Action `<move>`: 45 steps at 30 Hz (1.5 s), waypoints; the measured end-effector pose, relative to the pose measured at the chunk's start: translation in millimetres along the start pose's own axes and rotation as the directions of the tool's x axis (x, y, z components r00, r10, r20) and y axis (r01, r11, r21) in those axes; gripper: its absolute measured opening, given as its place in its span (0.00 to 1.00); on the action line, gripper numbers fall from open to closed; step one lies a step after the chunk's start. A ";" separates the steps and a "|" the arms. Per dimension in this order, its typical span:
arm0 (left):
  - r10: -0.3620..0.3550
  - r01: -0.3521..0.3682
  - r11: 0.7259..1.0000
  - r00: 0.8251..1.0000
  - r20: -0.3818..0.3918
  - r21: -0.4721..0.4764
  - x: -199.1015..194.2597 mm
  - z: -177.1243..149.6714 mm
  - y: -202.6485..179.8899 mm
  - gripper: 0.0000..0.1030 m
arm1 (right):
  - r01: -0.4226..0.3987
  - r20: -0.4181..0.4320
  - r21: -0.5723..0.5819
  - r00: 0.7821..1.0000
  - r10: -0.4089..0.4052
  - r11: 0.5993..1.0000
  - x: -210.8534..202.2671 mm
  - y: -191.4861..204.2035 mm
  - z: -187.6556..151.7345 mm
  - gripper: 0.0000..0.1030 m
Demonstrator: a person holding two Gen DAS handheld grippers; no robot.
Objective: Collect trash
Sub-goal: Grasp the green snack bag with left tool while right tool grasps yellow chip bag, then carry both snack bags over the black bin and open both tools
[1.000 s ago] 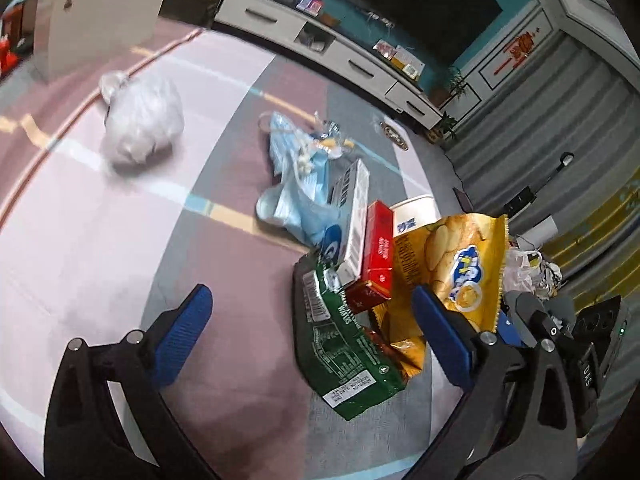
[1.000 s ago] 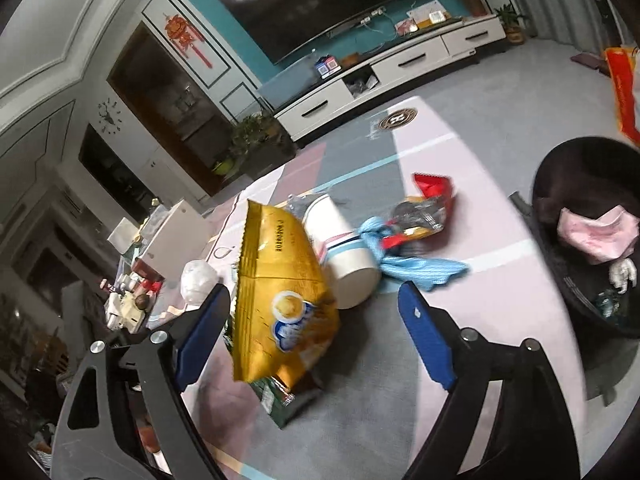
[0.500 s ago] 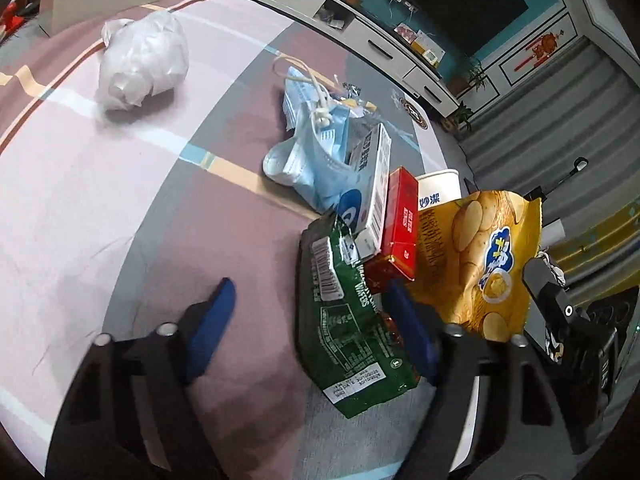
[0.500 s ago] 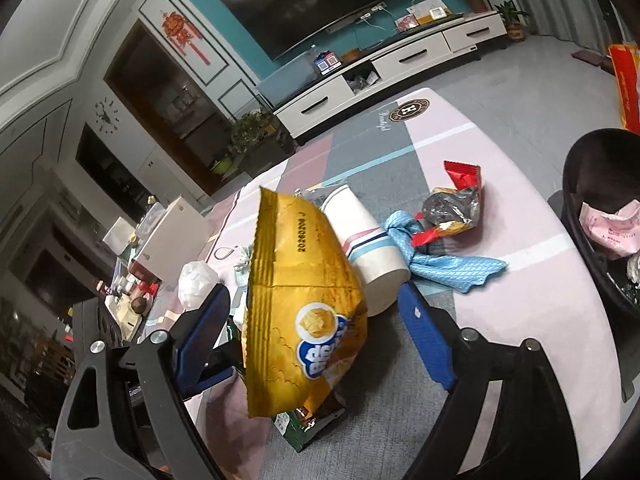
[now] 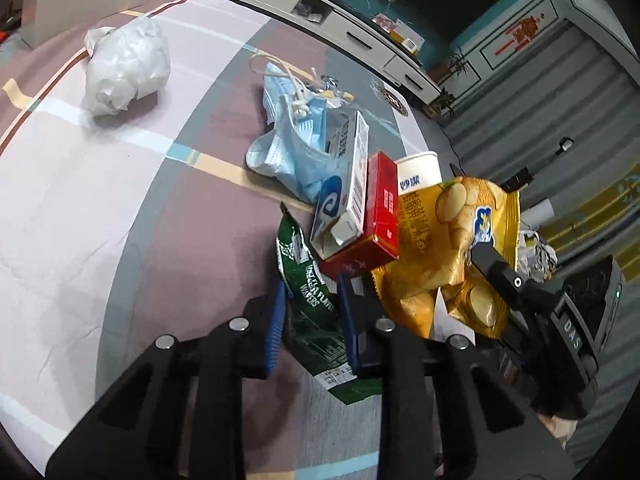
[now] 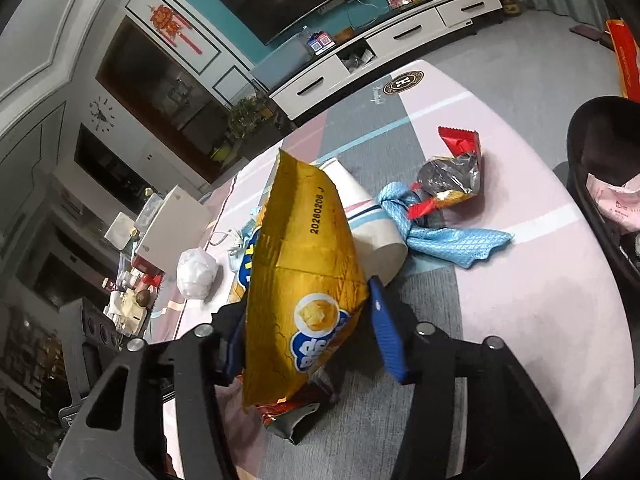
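Observation:
A pile of trash lies on the rug. In the left wrist view my left gripper (image 5: 312, 304) is shut on a green wafer wrapper (image 5: 316, 320). A red box (image 5: 380, 216) and a white-blue box (image 5: 344, 188) rest on the wrapper's far end. In the right wrist view my right gripper (image 6: 306, 320) has closed in around a yellow chip bag (image 6: 300, 280), which stands upright between the pads. The bag also shows in the left wrist view (image 5: 448, 240), pinched by the right gripper's finger. A white paper cup (image 6: 372, 220) lies behind the bag.
Blue face masks (image 5: 292, 136) and a white crumpled bag (image 5: 124, 68) lie farther on the rug. A blue cloth (image 6: 452, 236) and a red snack wrapper (image 6: 452, 176) lie to the right. A black bin (image 6: 600, 184) holding pink paper stands at the far right.
My left gripper moved forward and closed onto the green wrapper. My right gripper narrowed onto the yellow chip bag, and the bag rose and filled more of the view.

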State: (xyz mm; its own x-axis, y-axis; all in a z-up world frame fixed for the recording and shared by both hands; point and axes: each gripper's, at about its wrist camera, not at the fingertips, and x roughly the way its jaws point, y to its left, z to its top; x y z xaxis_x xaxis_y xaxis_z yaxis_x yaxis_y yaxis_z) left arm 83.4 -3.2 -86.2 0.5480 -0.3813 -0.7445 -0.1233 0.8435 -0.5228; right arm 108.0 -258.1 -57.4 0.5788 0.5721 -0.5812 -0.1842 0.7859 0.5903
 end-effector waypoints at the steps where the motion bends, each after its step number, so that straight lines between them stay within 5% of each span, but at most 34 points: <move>1: -0.005 0.005 1.000 1.000 -0.007 0.003 0.2 -1.3 -0.3 0.22 | -0.005 -0.002 -0.004 1.000 0.005 1.000 -1.9 0.3 -0.8 0.42; 7: -0.016 0.018 0.998 1.000 -0.020 0.061 -13.3 -8.4 -3.1 0.16 | -0.048 0.003 -0.021 0.999 0.048 0.999 -21.5 0.4 -5.0 0.35; 17: -0.147 0.142 0.980 0.989 0.028 0.141 -53.5 -11.3 -19.8 0.16 | -0.188 0.085 0.035 0.979 0.185 0.981 -70.9 -19.4 1.3 0.30; 22: -0.180 0.169 0.971 0.982 0.053 0.171 -58.4 -10.0 -34.4 0.16 | -0.183 0.156 0.054 0.972 0.173 0.982 -91.9 -31.3 6.8 0.30; 31: -0.171 0.152 0.961 0.983 0.066 0.232 -45.6 -10.8 -71.4 0.16 | -0.111 0.258 0.083 0.962 0.086 0.990 -125.4 -57.5 13.9 0.30; 45: -0.219 0.179 0.891 0.975 0.050 0.417 5.0 -7.1 -205.2 0.16 | 0.031 0.428 0.221 0.895 -0.126 0.975 -193.0 -132.2 18.3 0.30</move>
State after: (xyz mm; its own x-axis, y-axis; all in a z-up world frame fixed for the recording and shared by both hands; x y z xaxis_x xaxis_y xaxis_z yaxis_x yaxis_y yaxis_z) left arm 105.6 -180.9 14.4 0.6022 -0.5371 -0.5906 0.3334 0.8414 -0.4253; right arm 35.2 -476.7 -13.1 0.8812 0.3128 -0.3546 0.0142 0.7321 0.6811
